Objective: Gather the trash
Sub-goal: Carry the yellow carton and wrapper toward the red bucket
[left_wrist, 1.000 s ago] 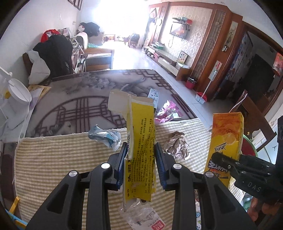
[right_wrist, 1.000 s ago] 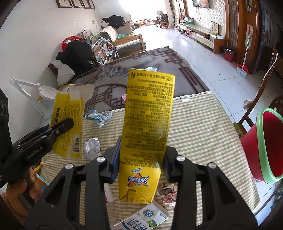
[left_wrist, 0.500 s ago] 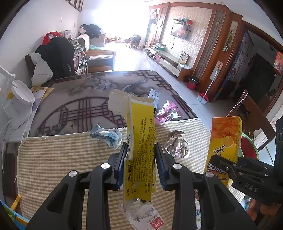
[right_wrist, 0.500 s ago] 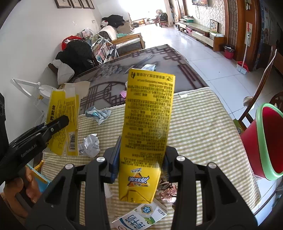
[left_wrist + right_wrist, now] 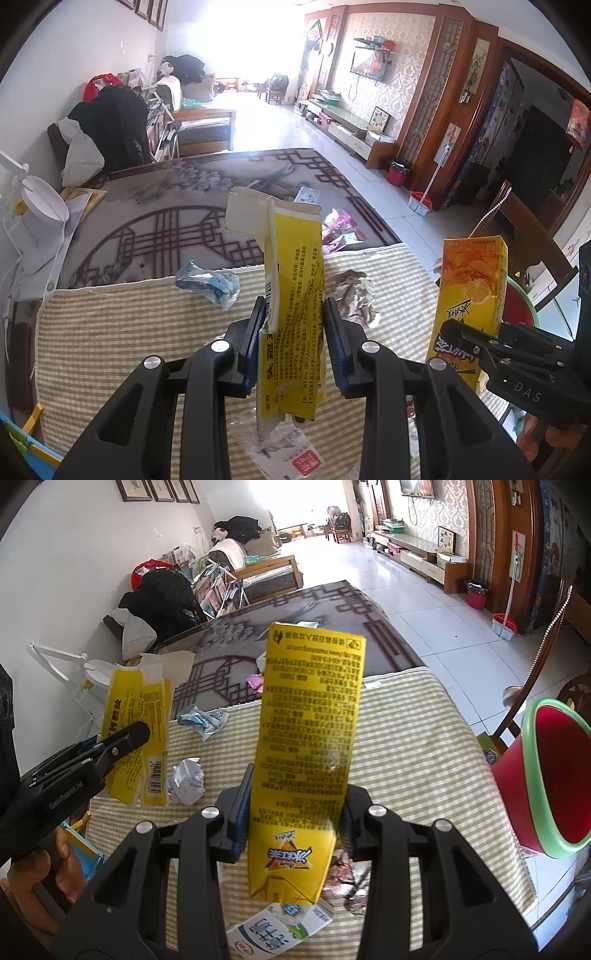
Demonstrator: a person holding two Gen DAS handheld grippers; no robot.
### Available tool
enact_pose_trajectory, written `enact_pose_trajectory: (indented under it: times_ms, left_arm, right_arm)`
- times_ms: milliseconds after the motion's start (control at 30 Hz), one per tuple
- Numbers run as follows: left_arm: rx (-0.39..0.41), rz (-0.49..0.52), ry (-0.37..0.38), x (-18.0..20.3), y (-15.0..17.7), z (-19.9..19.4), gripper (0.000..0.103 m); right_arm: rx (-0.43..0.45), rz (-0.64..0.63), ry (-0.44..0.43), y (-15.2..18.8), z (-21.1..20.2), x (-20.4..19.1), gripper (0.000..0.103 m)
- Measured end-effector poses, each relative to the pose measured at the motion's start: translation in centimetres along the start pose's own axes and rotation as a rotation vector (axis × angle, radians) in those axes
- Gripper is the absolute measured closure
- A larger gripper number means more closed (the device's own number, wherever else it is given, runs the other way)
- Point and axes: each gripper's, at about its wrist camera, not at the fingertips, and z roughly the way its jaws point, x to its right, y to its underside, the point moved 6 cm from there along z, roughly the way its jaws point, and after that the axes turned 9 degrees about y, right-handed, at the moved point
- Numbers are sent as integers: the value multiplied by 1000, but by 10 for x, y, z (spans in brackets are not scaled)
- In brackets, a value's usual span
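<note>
Trash is already in both our tools, and the move ahead turns on where the bin lies from them. Our right gripper [image 5: 291, 812] is clamped on the yellow drink carton [image 5: 308, 746], which stands upright between the jaws, its long axis running up and away from us, the printed base end hanging below the fingers. Out to the right of that carton, past the table edge, the red bin with the green rim [image 5: 543, 782] sits tilted, its mouth opening toward us and to the left. So we judge the right hand the nearer one: a sweep to the right should carry the carton over the rim, and tipping its long axis down into the mouth would help it clear.

Our left gripper [image 5: 291, 339] pinches the flattened yellow box [image 5: 295, 295], also upright, with its torn white flap at the top. From this side the bin is only a sliver of red and green [image 5: 517, 306] behind the right tool, so the left hand has farther to travel and would have to cross over.

Beyond both grippers, on the striped tablecloth [image 5: 406, 738], more litter waits: a blue-white wrapper [image 5: 207, 284], a crumpled paper ball [image 5: 186, 781], a crushed foil wad [image 5: 354, 295], and a milk carton [image 5: 280, 930] lying flat under the right tool.
</note>
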Motion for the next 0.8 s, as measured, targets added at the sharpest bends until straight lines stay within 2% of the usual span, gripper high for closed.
enact_pose_trajectory:
  times_ms: [800]
  left_arm:
    - [20,-76,-110,90,15,16,74]
  right_arm:
    - [-5,-99,-120,-14,-8,79,65]
